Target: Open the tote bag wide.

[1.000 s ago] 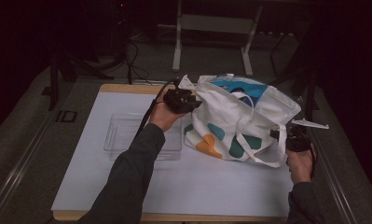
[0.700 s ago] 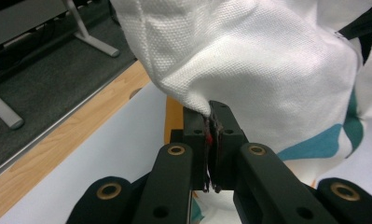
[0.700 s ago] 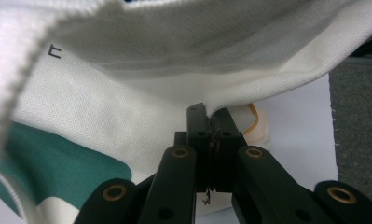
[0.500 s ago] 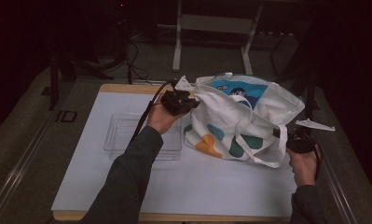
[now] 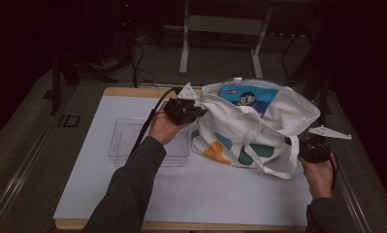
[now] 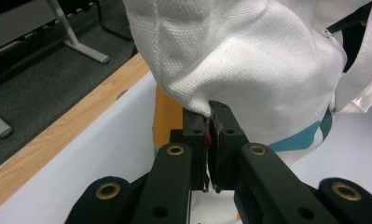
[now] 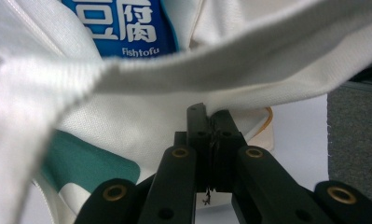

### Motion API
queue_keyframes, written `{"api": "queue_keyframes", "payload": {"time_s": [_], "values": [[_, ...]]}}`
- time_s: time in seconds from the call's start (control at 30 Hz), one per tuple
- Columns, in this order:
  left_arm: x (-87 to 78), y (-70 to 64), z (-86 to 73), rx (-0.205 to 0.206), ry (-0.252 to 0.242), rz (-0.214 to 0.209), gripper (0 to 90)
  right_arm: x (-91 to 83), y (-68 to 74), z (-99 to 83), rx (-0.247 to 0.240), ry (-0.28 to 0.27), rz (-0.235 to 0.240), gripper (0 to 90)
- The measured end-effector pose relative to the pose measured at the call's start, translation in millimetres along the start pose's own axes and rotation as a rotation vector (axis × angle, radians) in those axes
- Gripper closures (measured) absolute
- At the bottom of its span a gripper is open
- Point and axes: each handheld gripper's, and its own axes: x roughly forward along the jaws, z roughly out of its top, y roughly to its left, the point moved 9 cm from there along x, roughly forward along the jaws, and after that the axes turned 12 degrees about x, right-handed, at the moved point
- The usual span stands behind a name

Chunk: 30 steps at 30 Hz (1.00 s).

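A white cloth tote bag (image 5: pixel 239 131) with orange and teal shapes lies on the white table top (image 5: pixel 205 194), its mouth held open. Inside it sits a blue packet (image 5: pixel 247 97) printed "Fishtofu" (image 7: pixel 123 28). My left gripper (image 5: pixel 197 112) is shut on the bag's left rim; the cloth (image 6: pixel 249 56) is pinched between the jaws of the left gripper (image 6: pixel 210 119). My right gripper (image 5: pixel 301 144) is shut on the bag's right edge, with fabric (image 7: pixel 127 121) clamped in the right gripper (image 7: pixel 210 123) under a white strap (image 7: pixel 221 65).
A clear plastic tray (image 5: pixel 128 141) rests on the table left of the bag, partly under my left forearm. The bag's handle loop (image 5: pixel 278 170) hangs toward the front. The wooden table edge (image 5: pixel 128 91) runs along the back, and a metal stand (image 5: pixel 220 24) is on the floor beyond.
The bag's mouth has spread wider, showing more of the blue packet. My left gripper has dropped slightly and my right has eased outward; both still hold the cloth.
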Motion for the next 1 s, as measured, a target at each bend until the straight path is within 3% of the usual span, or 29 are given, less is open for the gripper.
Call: {"api": "queue_keyframes", "payload": {"time_s": [0.17,0.67,1.0], "values": [[-2.0,-7.5,-4.0,0.009,0.001,-0.009,86.0,-2.2,3.0,-5.7,-0.041,0.009,-0.001,88.9],[2.6,-20.6,-20.0,0.010,0.015,-0.023,85.7,-2.2,6.3,-19.5,-0.088,0.044,0.005,88.6],[10.6,-31.5,-33.2,0.030,0.056,-0.026,85.8,3.2,5.3,-31.8,-0.125,0.084,-0.016,88.4]]}}
